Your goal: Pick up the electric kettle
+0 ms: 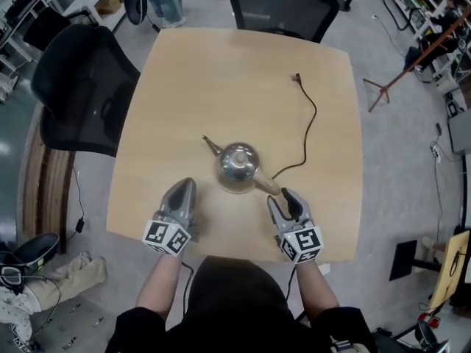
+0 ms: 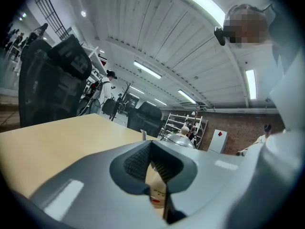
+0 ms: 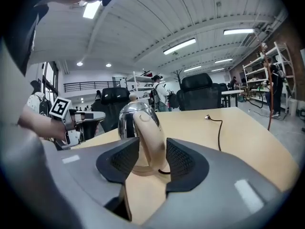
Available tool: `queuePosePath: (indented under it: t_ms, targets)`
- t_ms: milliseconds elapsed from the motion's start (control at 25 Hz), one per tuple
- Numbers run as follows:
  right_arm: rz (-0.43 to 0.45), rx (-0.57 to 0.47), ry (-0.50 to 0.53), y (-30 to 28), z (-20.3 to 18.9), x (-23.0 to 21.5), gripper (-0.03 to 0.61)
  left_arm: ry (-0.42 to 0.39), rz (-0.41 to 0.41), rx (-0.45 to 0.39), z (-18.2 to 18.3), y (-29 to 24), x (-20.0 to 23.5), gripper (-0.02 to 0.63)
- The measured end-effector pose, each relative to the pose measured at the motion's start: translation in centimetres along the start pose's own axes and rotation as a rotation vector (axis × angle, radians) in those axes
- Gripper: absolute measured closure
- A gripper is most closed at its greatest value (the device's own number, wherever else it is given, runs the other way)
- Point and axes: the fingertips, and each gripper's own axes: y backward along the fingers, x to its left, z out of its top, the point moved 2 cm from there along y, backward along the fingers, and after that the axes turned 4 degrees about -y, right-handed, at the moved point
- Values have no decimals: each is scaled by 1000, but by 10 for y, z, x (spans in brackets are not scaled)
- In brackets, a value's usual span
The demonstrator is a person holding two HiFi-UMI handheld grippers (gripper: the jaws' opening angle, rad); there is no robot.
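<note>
Steel electric kettle (image 1: 238, 166) sits unlifted on the desk (image 1: 221, 72), right tongs (image 1: 282, 199) released, gaping at its handle (image 3: 147, 137), left tongs (image 1: 185, 186) clenched empty

A: Where does the kettle (image 1: 238, 166) stand?
B: On the tabletop (image 1: 221, 72), nearer the front edge than the far one. Its spout (image 1: 211, 145) points left and its handle (image 1: 266, 184) front-right.
A: The cord (image 1: 309, 134)?
B: It runs from the kettle's right side towards the far right, with the plug (image 1: 296, 78) lying on the tabletop.
A: The grippers?
B: The left gripper (image 1: 185, 185) is front-left of the kettle, apart from it. The right gripper (image 1: 282, 198) is front-right, with the handle between its jaws.
A: The surroundings?
B: One chair (image 1: 81, 87) stands left of the tabletop, and another chair (image 1: 283, 6) behind it.
</note>
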Motion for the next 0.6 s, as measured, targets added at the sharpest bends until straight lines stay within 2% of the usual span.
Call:
queuePosePath:
  t_ms: [120,360,440,520,600]
  targets:
    - [-3,21,34,-10,-2,1,417,-4,-11,25,-6,-12,6,615]
    - [-33,42,23,-11,-2,-8,407,7,-28,48,-14,-30,8,610]
    - [-43,40,17,-12,1,-10,408,10,-31,55,-16,-35,10,592]
    - [-51,39,16,-14,3,-15,408,17,-33,60,-17,-42,12,524]
    - [-57,42,19,-15,4,-19,408,31,-39,64,-18,-47,11,495]
